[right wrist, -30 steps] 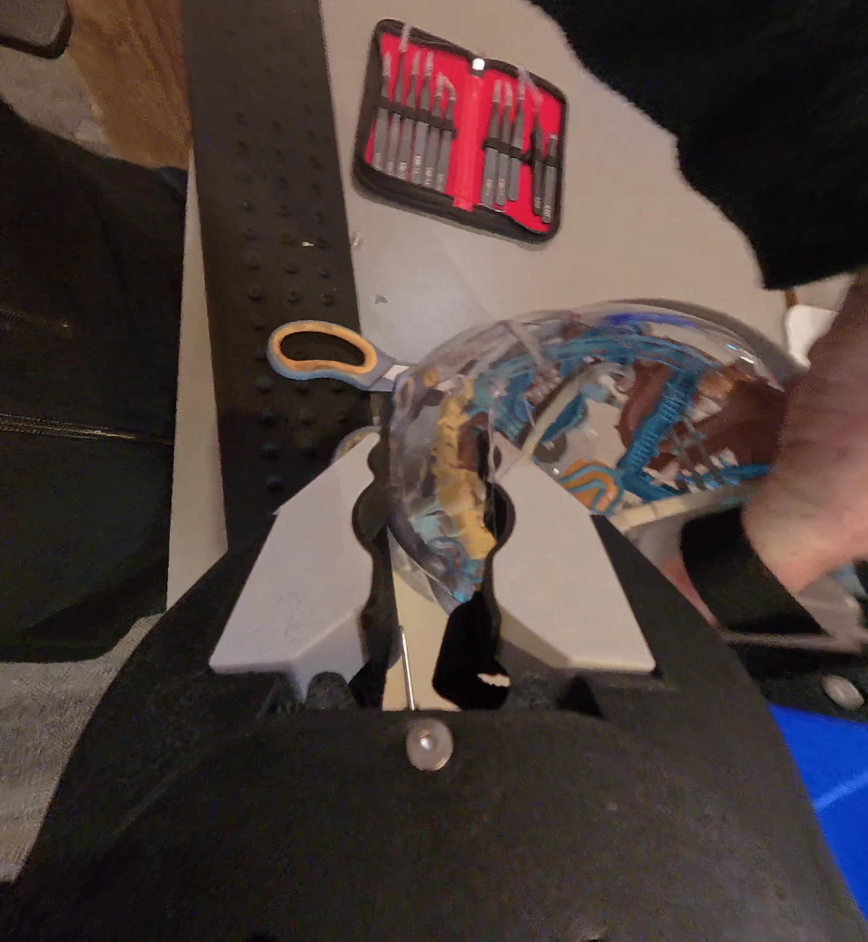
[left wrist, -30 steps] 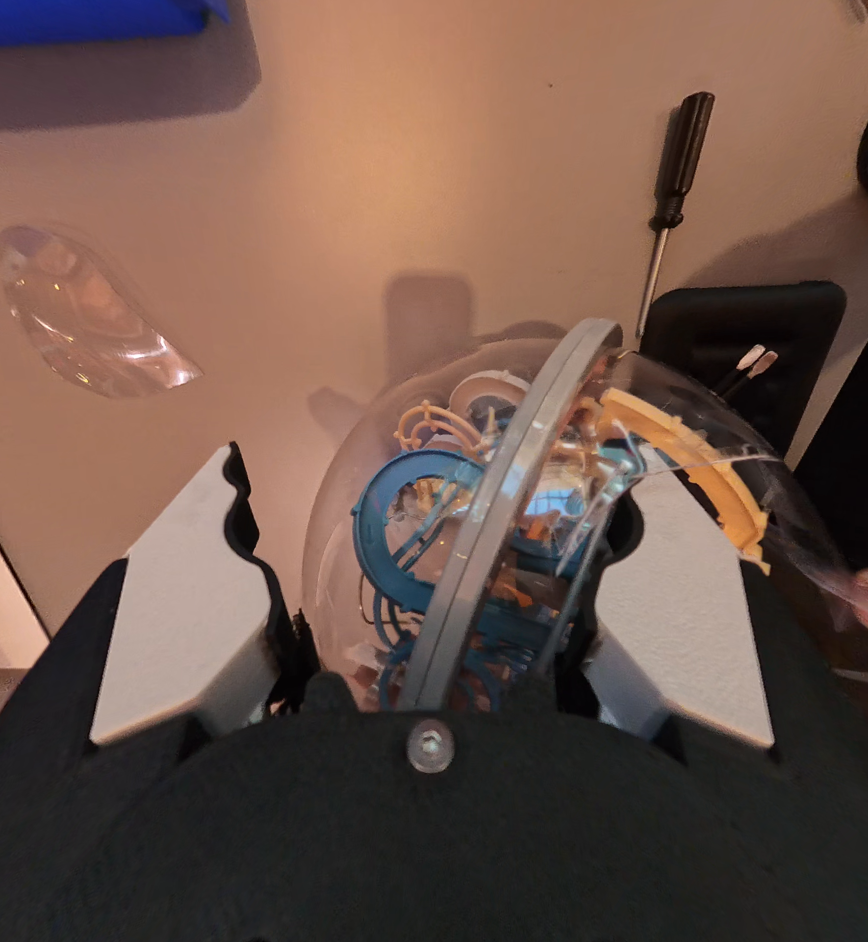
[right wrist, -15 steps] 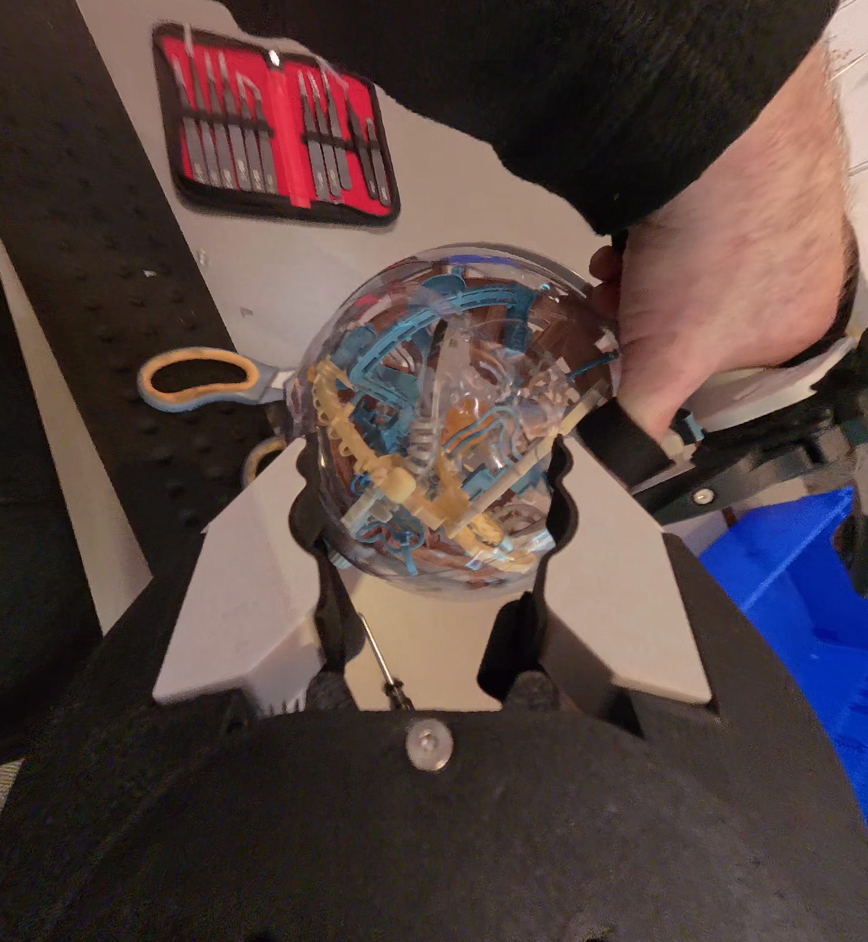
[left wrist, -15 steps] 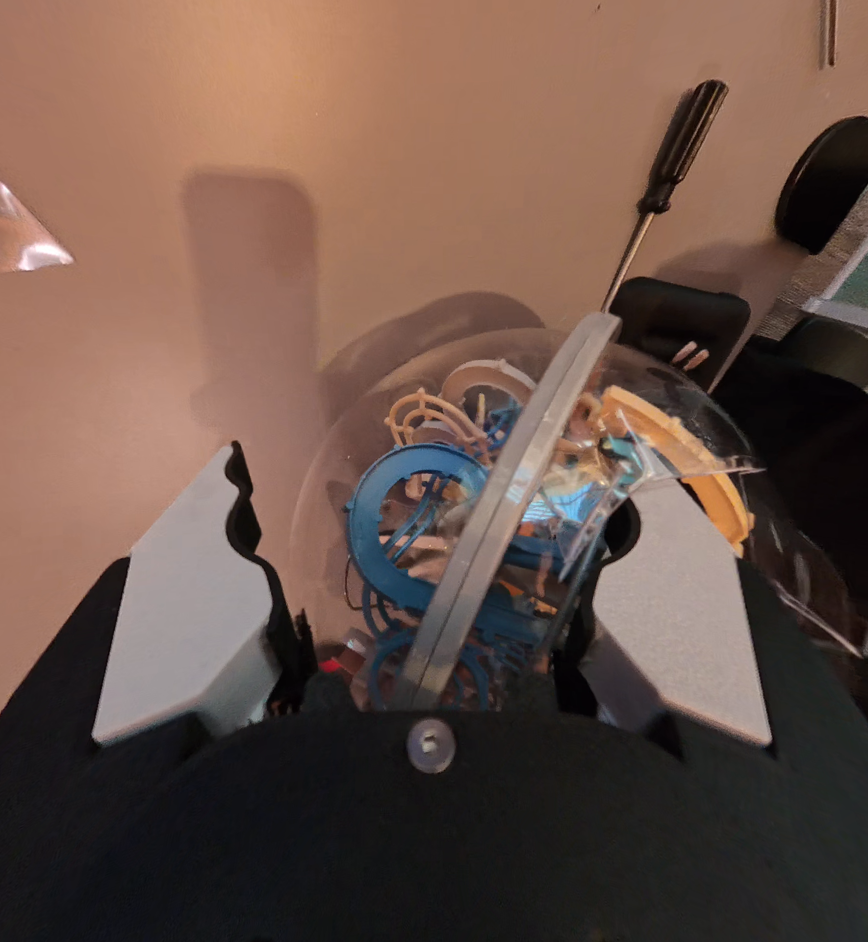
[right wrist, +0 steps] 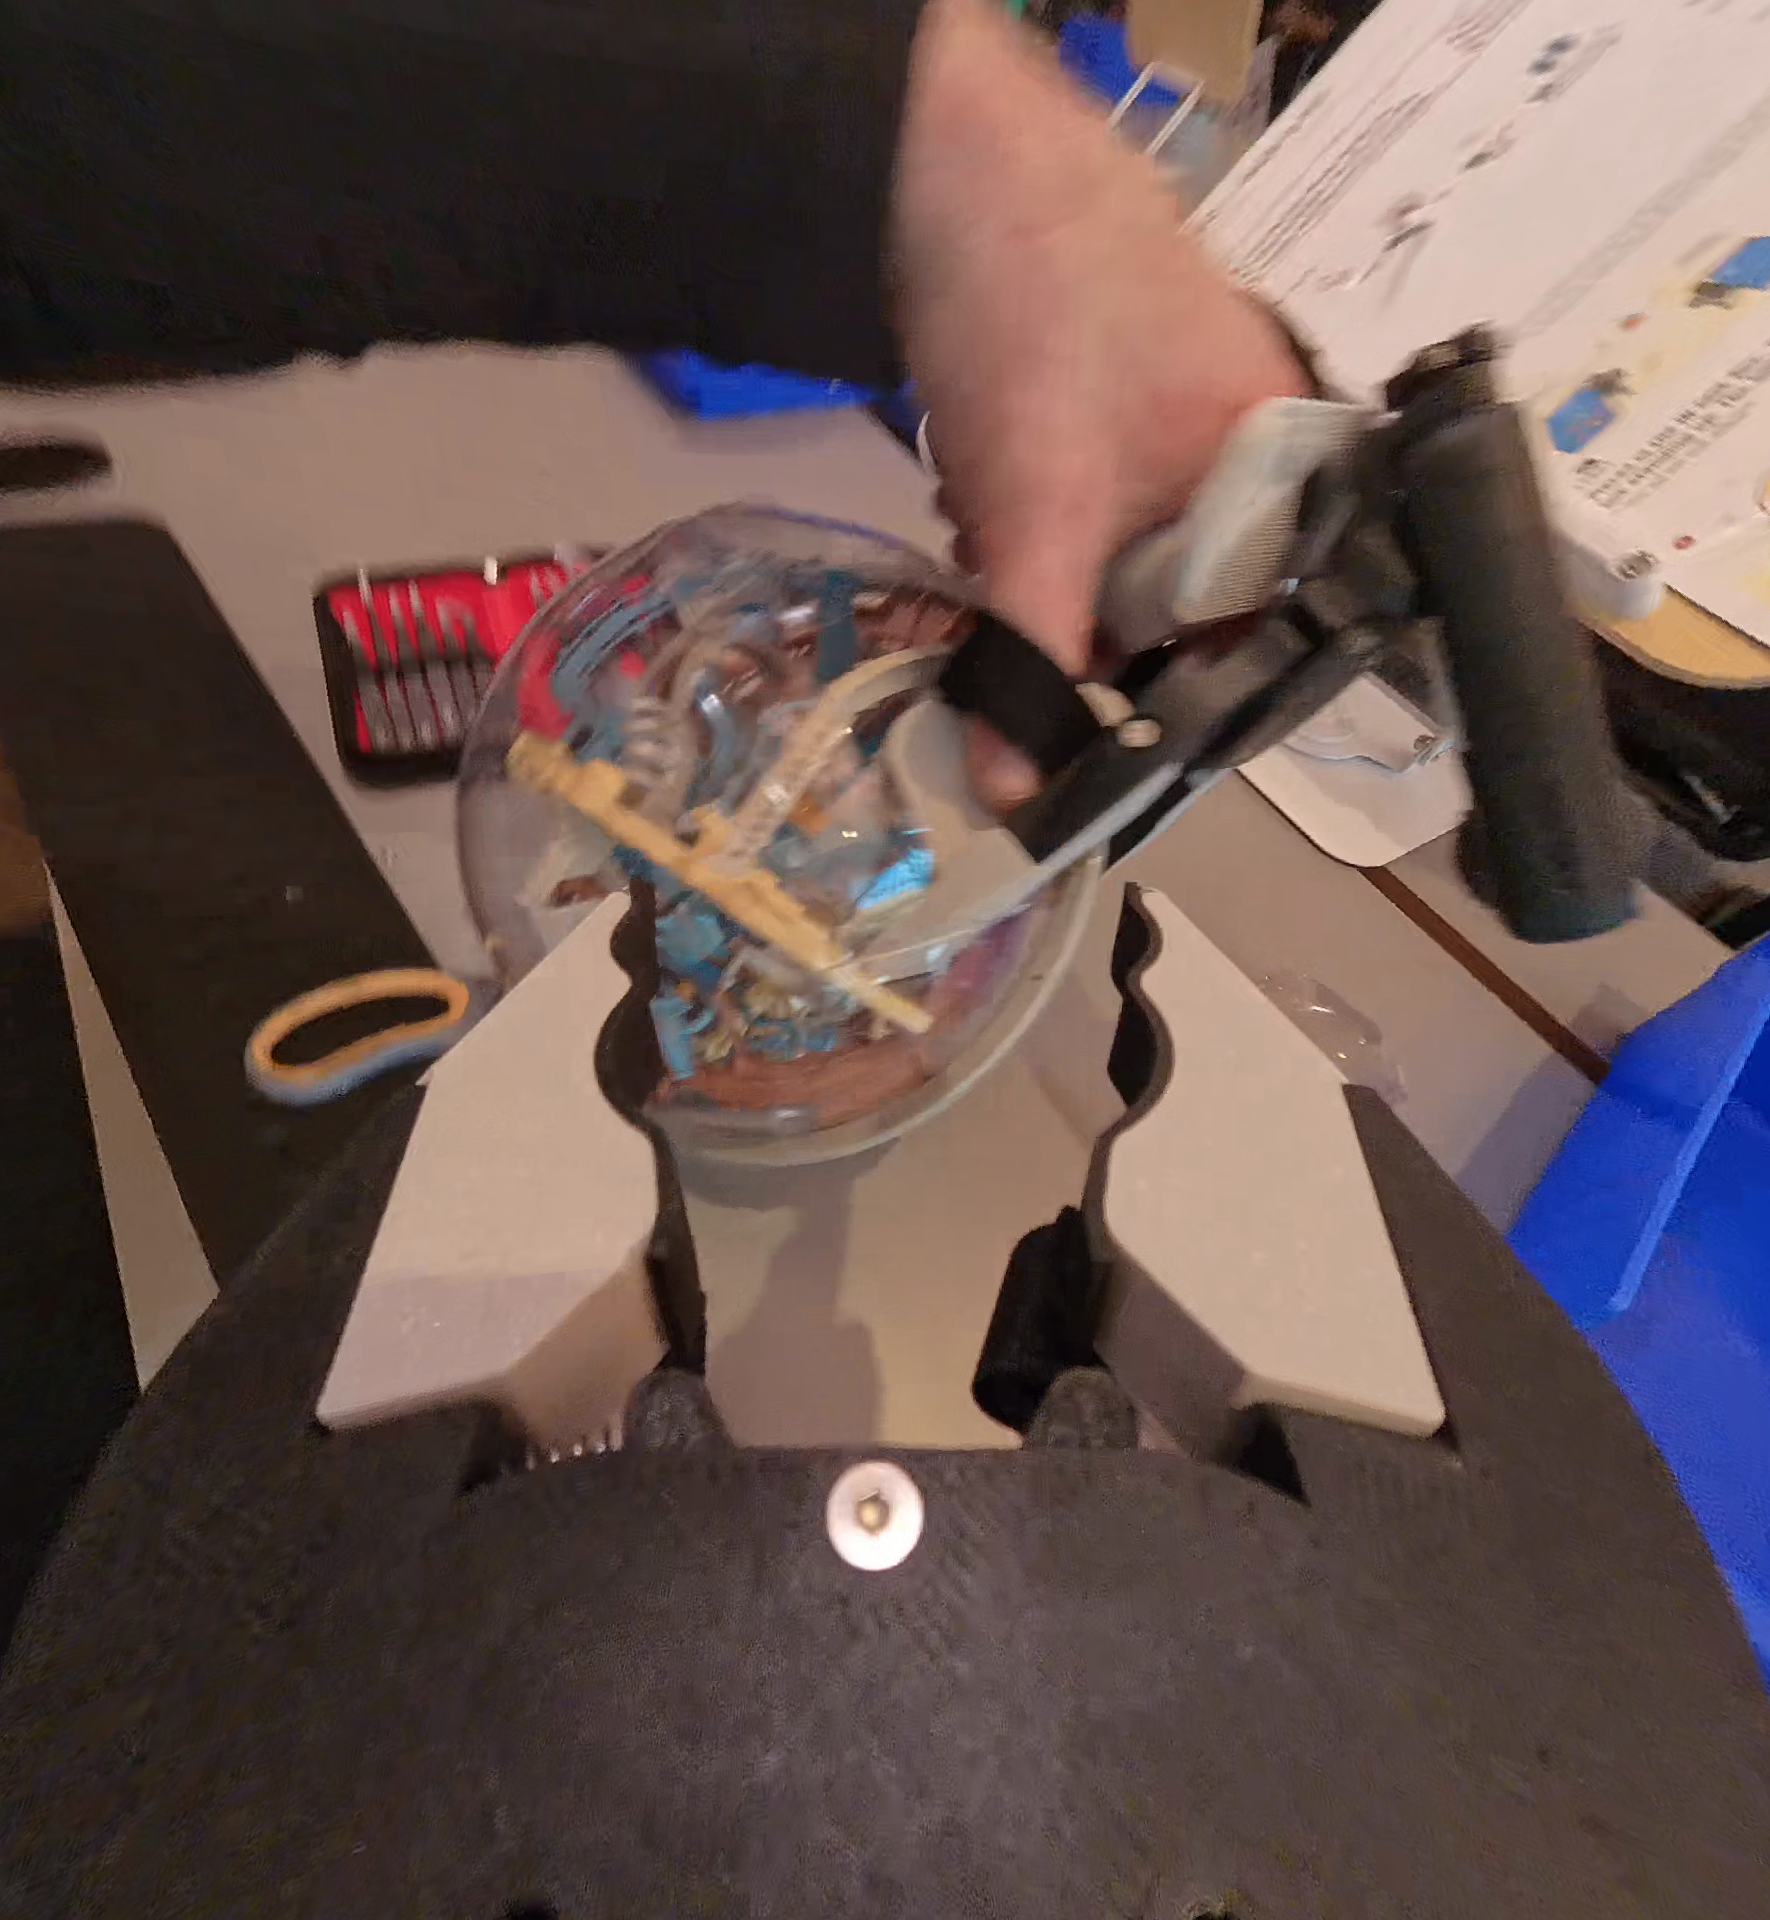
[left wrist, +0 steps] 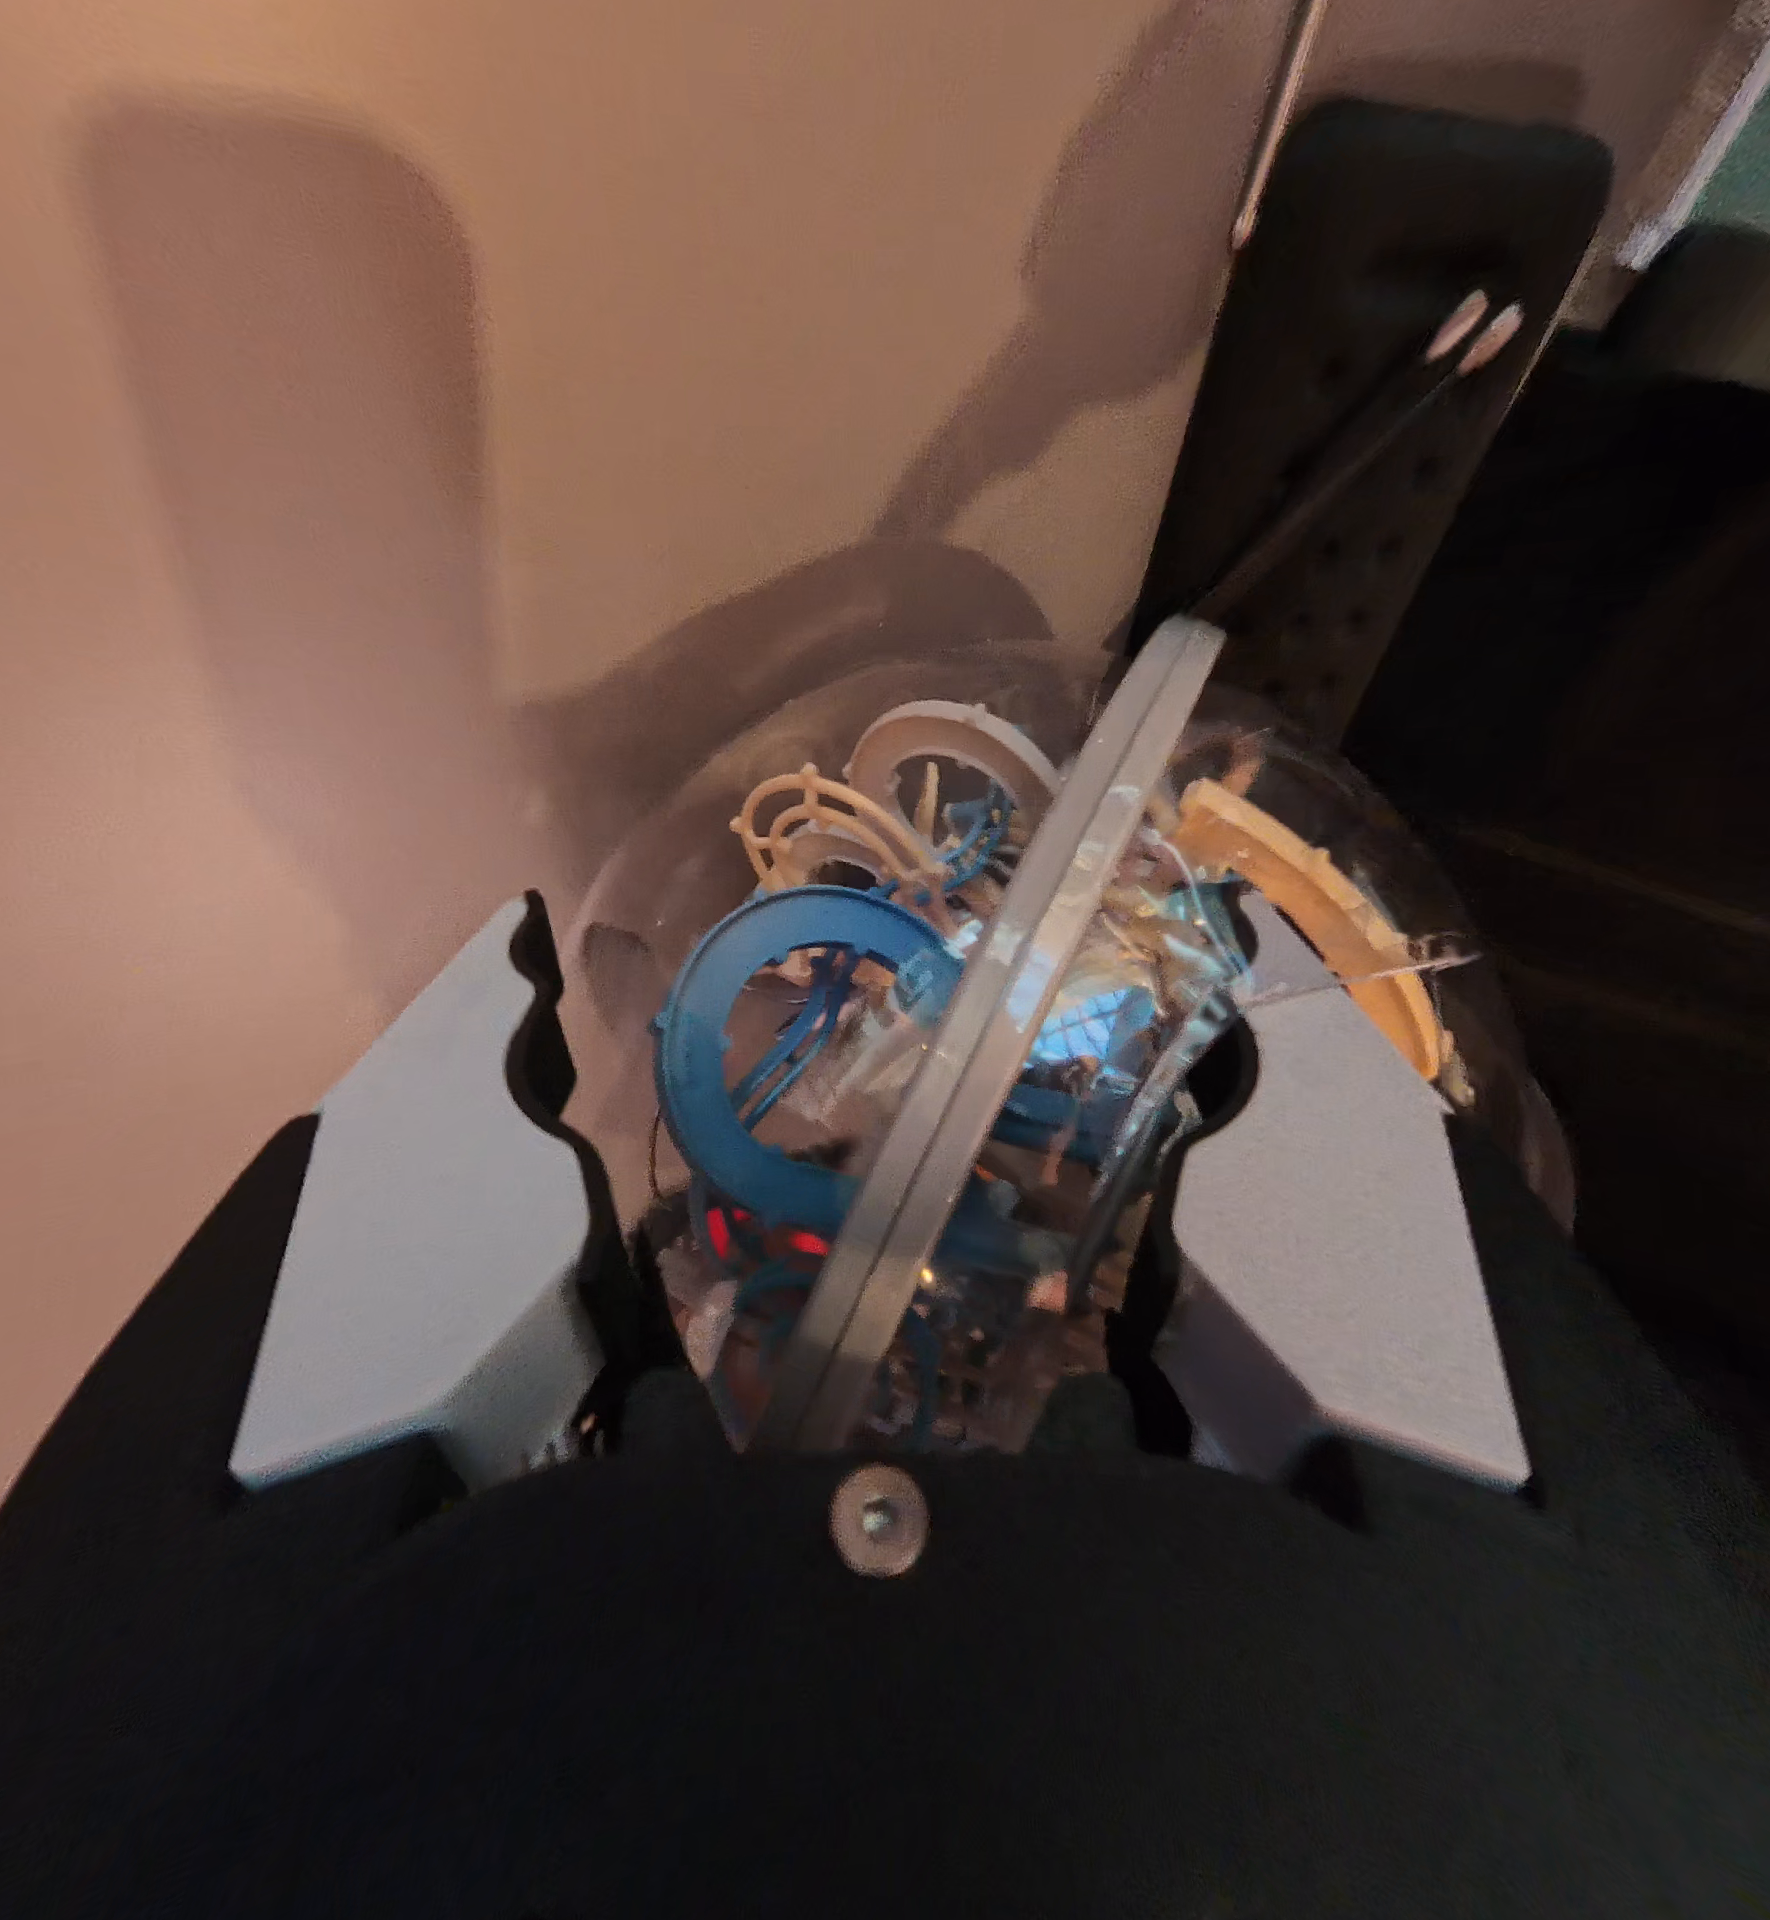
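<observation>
A clear maze ball (left wrist: pixel 912 987) with blue and tan tracks and a grey ring around its middle sits between the fingers of my left gripper (left wrist: pixel 891 935), which is shut on it and holds it above the table. In the right wrist view the ball (right wrist: pixel 756 831) hangs just in front of my right gripper (right wrist: pixel 881 904). That gripper is open; the ball's lower part dips between its fingertips and the right pad stands apart from it. A person's hand (right wrist: pixel 1047 364) holds the left gripper, whose black finger (right wrist: pixel 1016 686) presses on the ball's right side.
A black perforated mat (right wrist: pixel 185 779) lies at the left with a red tool case (right wrist: pixel 413 665) and an orange scissors handle (right wrist: pixel 356 1023) beside it. A blue bin (right wrist: pixel 1712 1195) stands at the right and a printed sheet (right wrist: pixel 1587 260) behind it. Thin tweezers (left wrist: pixel 1473 338) lie on the mat.
My right gripper let go of the ball's shell, opened wide and drew back. My left gripper carried the ball toward the black mat and turned it.
</observation>
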`<state>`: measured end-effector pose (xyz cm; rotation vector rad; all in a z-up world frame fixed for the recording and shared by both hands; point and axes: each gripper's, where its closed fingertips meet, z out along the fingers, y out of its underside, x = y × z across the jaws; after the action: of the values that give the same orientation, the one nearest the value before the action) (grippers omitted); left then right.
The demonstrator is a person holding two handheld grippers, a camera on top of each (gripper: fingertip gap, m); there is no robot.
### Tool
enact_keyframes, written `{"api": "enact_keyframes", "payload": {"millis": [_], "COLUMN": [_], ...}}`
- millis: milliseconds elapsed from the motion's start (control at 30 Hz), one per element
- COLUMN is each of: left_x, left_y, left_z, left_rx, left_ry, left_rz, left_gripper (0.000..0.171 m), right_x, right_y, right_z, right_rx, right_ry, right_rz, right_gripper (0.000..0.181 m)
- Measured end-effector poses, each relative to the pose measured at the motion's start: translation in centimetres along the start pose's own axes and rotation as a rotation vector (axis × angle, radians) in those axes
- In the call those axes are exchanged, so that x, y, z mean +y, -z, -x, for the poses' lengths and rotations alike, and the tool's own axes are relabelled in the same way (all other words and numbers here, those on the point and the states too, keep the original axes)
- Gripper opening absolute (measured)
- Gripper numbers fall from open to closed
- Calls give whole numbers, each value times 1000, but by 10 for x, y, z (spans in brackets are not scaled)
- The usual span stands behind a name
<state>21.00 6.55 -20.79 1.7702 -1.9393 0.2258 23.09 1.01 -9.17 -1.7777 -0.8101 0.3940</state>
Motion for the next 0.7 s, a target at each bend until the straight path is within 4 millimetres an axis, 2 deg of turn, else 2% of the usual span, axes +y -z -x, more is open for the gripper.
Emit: {"api": "enact_keyframes", "payload": {"millis": [100, 167, 233, 300, 367, 433, 533, 600, 700], "left_x": [3, 6, 7, 4, 10, 17, 28, 30, 28], "left_y": [-8, -14, -21, -24, -27, -34, -47, -54, -60], "left_z": [-7, -12, -15, -17, -22, -24, -30, -36, -42], "left_rx": [20, 35, 55, 112, 191, 265, 387, 454, 532], "left_ry": [-38, -49, -47, -50, -30, 19, 51, 44, -19], "left_rz": [39, 85, 136, 160, 217, 275, 400, 457, 513], "left_gripper": [119, 117, 114, 103, 95, 95, 95, 93, 90], "right_x": [1, 10, 16, 9, 19, 30, 28, 41, 80], "right_y": [-5, -15, -21, -17, -17, -11, -7, -24, -49], "right_z": [-25, -46, -63, -75, -81, -91, -99, -97, -97], "right_rx": [-65, -26, -1, -22, 6, 71, 72, 24, -35], "right_ry": [-197, -271, -340, -430, -409, -331, -309, -291, -340], "right_rz": [-101, -108, -117, -206, -142, -91, -121, -44, 130], "right_gripper": [82, 76, 79, 58, 65, 68, 71, 76, 82]}}
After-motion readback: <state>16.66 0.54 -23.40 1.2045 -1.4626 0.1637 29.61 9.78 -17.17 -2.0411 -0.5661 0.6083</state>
